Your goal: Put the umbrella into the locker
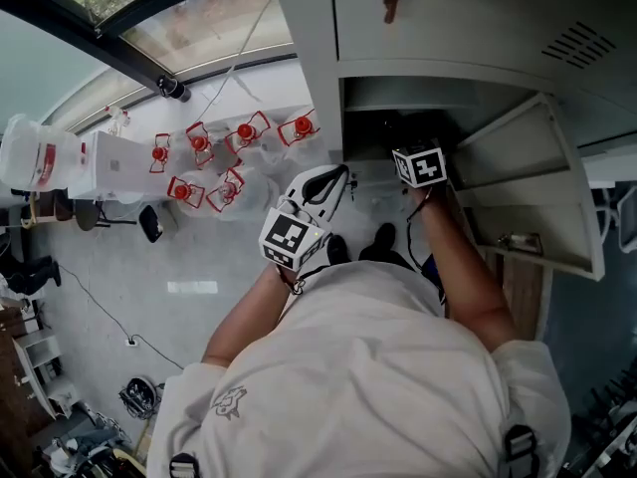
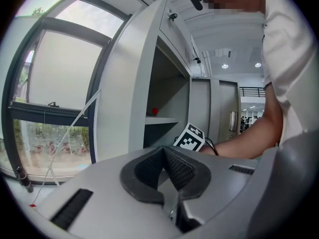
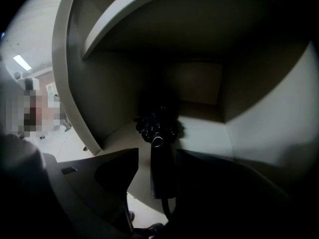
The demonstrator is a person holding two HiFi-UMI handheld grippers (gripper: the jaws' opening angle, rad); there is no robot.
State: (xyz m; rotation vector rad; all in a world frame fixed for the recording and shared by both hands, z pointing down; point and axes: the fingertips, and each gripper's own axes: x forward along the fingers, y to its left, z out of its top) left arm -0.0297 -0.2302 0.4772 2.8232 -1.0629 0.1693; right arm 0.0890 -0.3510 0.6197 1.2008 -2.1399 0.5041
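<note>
Head view: your right claw (image 1: 419, 166) is reaching into the open compartment of the grey metal locker (image 1: 318, 88). Your left claw (image 1: 299, 229) hangs back at your chest. The locker's swung-open grey door (image 1: 537, 192) stands just right of your right forearm, so mind it when you draw back. Red-and-white items (image 1: 229, 157) lie on the floor to the left, well clear.

Left gripper view: the left claw (image 2: 165, 169) has its jaws together with nothing between them. It can probably take the door later. A small red object (image 2: 154, 111) sits on an upper locker shelf (image 2: 160, 120).

Right gripper view: the right claw (image 3: 157, 156) has its jaws wide apart. The black folded umbrella (image 3: 160, 158) lies between them on the compartment floor, and neither pad seems to press on it. Its canopy end points deep inside and its handle end towards you, near the front lip. Pull straight back along the handle without snagging its hanging strap (image 3: 167, 208). If the handle juts out, nudge it deeper.
</note>
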